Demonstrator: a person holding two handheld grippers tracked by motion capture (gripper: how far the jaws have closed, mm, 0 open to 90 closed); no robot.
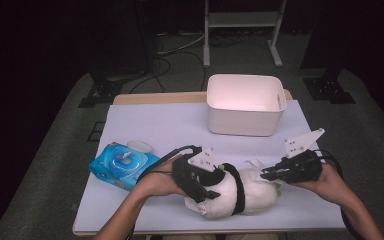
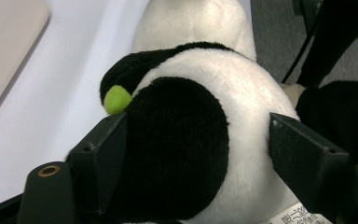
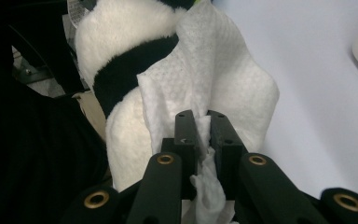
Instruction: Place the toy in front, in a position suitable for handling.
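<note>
Lying on its side near the front edge of the white table [image 1: 145,125], the black-and-white plush panda toy [image 1: 230,192] sits between both hands. The left gripper [image 1: 207,192] has its jaws spread wide around the toy's head end; in the left gripper view the fingers [image 2: 100,158] sit on either side of a black fur patch next to a small lime-green bit [image 2: 116,99]. They look pressed into the fur, so I'd call that clamped on the toy, though it's kinda hard to be sure how firm it is.

The right gripper [image 1: 266,175] comes in from the toy's other end, jaws pinched together on a crumpled white wet wipe [image 3: 209,98]. The wipe fans out from the tips and drapes against the toy's white belly just past its black band.

Room-wise: the toy is just beside the table's near edge, so not much space toward the person. A blue pack of wet wipes [image 1: 122,166] lies just left of the left hand, with a small white round lid [image 1: 139,146] behind it. The cream rectangular plastic bin [image 1: 246,104] stands at the far edge, well apart from the toy, with bare tabletop between them.
</note>
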